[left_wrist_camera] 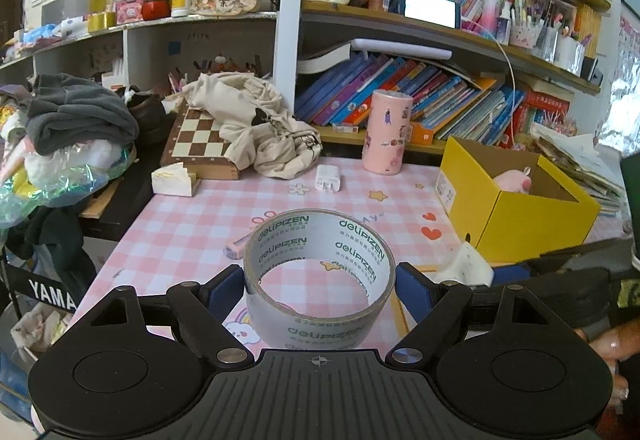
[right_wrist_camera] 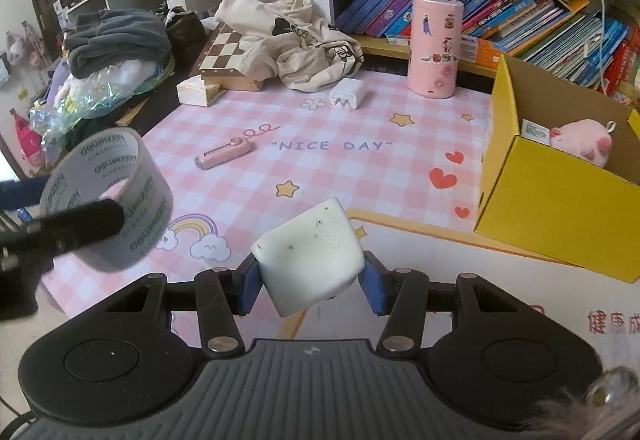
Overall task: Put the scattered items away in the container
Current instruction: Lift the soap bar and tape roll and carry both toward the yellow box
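Both your grippers are loaded, above the pink checked mat.

Your left gripper (left_wrist_camera: 320, 286) is clamped across a roll of tape (left_wrist_camera: 318, 280); your right gripper (right_wrist_camera: 310, 286) is clamped on a white eraser-like block (right_wrist_camera: 310, 260). Further out, a pink lint-remover-like gadget (right_wrist_camera: 223, 153) and a white charger (right_wrist_camera: 347, 93) lie on the mat (right_wrist_camera: 320, 167). The yellow box (right_wrist_camera: 560, 199) stands to the right, a pink plush (right_wrist_camera: 586, 143) inside.

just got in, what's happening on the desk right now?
Tidy-up, mid-carry. The left gripper is clamped on a roll of tape, the right gripper on a white eraser-like block, both off the mat. The yellow box holds only a pink plush. A pink cutter and white charger are still out.
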Demonstrator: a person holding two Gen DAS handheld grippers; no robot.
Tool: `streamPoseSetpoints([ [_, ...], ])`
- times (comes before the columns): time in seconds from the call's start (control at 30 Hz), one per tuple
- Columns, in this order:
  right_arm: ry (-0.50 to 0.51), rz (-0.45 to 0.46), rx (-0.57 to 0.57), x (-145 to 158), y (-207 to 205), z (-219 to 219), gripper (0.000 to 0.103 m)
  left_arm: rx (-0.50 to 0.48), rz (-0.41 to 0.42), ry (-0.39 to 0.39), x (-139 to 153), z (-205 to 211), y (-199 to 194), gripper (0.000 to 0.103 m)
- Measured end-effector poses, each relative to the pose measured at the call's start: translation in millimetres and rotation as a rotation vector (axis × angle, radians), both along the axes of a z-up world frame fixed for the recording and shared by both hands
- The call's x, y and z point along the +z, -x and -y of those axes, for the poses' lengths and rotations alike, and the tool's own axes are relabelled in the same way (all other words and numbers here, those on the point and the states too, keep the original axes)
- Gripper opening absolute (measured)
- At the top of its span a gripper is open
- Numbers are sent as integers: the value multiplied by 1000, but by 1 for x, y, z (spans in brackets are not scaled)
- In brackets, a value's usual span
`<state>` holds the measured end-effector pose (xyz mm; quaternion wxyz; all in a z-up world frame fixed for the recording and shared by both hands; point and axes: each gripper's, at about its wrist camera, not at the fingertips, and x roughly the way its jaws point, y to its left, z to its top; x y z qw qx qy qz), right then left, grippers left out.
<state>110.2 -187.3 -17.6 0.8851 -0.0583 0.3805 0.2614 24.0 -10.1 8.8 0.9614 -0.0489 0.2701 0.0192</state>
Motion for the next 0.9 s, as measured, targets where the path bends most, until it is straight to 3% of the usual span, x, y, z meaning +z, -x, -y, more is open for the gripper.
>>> streamPoseSetpoints([
  [0.9,3,14,-158,3,15,54,49,-147,6,4,0,41,-1,83],
])
